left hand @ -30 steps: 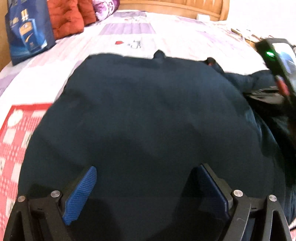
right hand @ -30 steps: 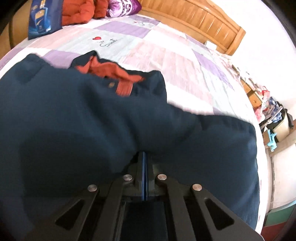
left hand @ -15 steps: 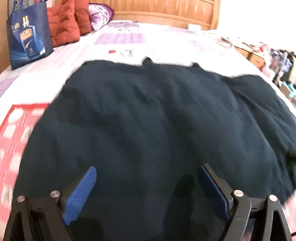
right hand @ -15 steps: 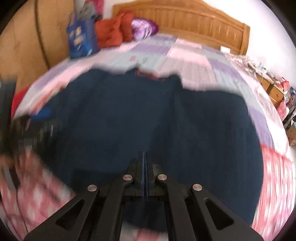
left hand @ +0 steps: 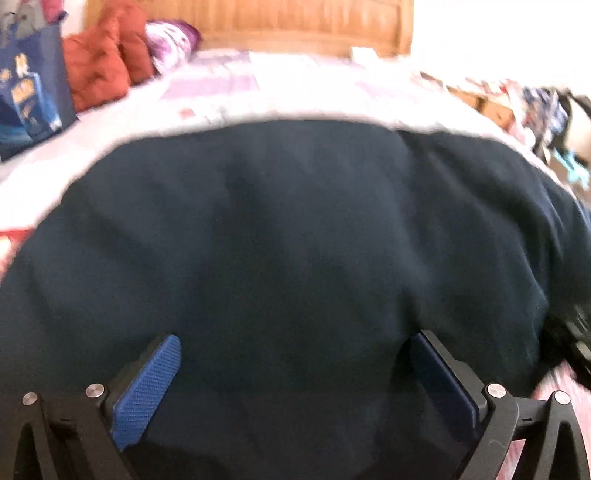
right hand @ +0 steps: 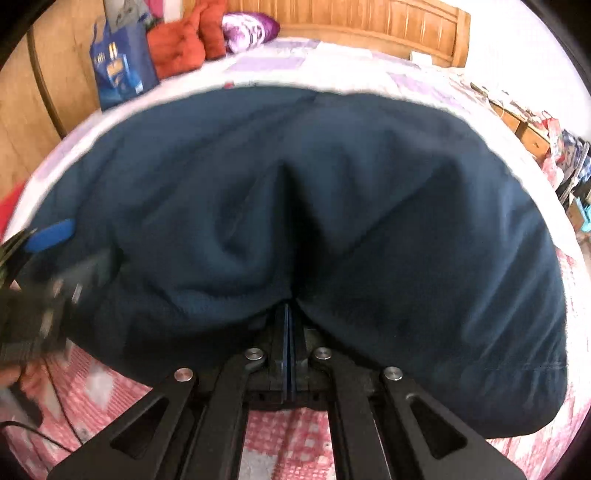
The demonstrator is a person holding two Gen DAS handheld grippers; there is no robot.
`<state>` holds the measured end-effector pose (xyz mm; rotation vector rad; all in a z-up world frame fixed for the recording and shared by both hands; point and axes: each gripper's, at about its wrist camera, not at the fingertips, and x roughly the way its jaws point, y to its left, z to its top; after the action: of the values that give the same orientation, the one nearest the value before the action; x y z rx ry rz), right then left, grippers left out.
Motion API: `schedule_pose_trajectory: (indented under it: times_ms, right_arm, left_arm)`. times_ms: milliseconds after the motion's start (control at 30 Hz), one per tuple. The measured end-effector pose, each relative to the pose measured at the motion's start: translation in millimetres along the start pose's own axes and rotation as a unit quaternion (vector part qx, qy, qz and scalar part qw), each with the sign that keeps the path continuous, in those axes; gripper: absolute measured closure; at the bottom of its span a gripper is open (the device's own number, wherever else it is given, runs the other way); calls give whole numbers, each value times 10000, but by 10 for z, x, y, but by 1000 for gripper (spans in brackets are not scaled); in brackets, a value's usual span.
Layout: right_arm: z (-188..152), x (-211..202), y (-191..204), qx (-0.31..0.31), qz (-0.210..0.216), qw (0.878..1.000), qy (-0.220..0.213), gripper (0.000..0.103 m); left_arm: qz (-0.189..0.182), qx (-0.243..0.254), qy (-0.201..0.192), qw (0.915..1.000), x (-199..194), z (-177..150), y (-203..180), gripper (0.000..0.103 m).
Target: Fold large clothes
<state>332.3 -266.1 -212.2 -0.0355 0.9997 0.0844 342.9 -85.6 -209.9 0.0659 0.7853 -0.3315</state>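
Where the right gripper (right hand: 288, 317) meets the cloth, its two blue-faced jaws are pressed flat together on a pinched fold of the large dark navy fleece garment (right hand: 332, 206), and the fabric bulges up on both sides so that the fingertips themselves are buried. The left gripper (left hand: 295, 363) has its jaws spread wide apart, the blue textured pads (left hand: 146, 391) standing either side of the cloth with nothing clamped between them; whether the tips rest on the garment (left hand: 288, 240) or float just above it cannot be told, as that view is smeared with blur. In the right wrist view the left gripper (right hand: 50, 230) shows only as a blurred dark shape with one blue pad at the left edge, cut off by the frame. Beneath the near hem lies a red-and-white checked cloth (right hand: 284, 439), largely hidden by the garment and the gripper frame. The garment is spread across a pale quilted bed cover with lilac patches (right hand: 354, 74), covering most of it. Further back stand a blue printed shopping bag (right hand: 120, 64), rust-red cushions (right hand: 177, 44) and a purple patterned pillow (right hand: 247, 29) against the slatted wooden headboard (right hand: 369, 26). Clutter at the far right is too blurred to name.
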Motion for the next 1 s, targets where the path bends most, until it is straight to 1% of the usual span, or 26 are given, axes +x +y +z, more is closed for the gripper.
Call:
schedule_pose_trajectory:
  times_ms: [67, 133, 167, 200, 267, 333, 367, 400, 467, 567, 667, 767, 833, 867, 933, 1000]
  right_arm:
    - [-23, -34, -28, -124, 12, 9999, -3, 103]
    - [-2, -14, -23, -183, 56, 9998, 9, 103]
    - [39, -14, -19, -167, 100, 9998, -79, 103]
    - [88, 3, -2, -294, -11, 9994, -183, 103]
    - [242, 101, 7, -360, -80, 9991, -187, 103]
    - [461, 330, -16, -293, -104, 9995, 9, 103]
    - [564, 420, -24, -264, -90, 9996, 27, 103]
    - [650, 463, -15, -312, -134, 9994, -2, 103]
    - [835, 496, -4, -433, -296, 9983, -234, 103]
    - [1062, 585, -46, -461, -348, 9979, -298, 103]
    - [1203, 730, -66, -603, -462, 9969, -193, 103]
    - [1330, 837, -60, -572, -520, 9967, -232, 103]
    - [1409, 871, -89, -547, -561, 9963, -339, 103]
    - [1466, 903, -125, -499, -611, 9963, -352, 103]
    - [1548, 951, -274, -190, -526, 9980, -291, 103]
    - [1586, 985, -314, -110, -525, 9983, -243, 103]
  left_arm:
    - [93, 31, 179, 9998, 211, 99, 49, 0]
    - [176, 164, 157, 9996, 331, 140, 16, 0]
    - [235, 244, 106, 9994, 367, 157, -6, 0]
    - [282, 294, 93, 9991, 401, 190, -13, 0]
    - [342, 276, 97, 9990, 454, 276, -36, 0]
    - [392, 248, 111, 9989, 518, 357, -26, 0]
    - [418, 259, 116, 9987, 536, 386, -22, 0]
    - [440, 285, 125, 9985, 569, 432, -24, 0]
    - [437, 328, 168, 9984, 641, 531, -20, 0]
    - [424, 361, 193, 9983, 701, 665, -42, 0]
    - [323, 139, 248, 9991, 767, 803, -48, 0]
    - [308, 43, 393, 9987, 855, 846, -89, 0]
    - [344, 12, 462, 9983, 894, 855, -95, 0]
    - [348, -27, 492, 9982, 905, 852, -98, 0]
    - [335, -172, 575, 9976, 951, 870, -66, 0]
    - [356, -332, 635, 9968, 995, 892, -47, 0]
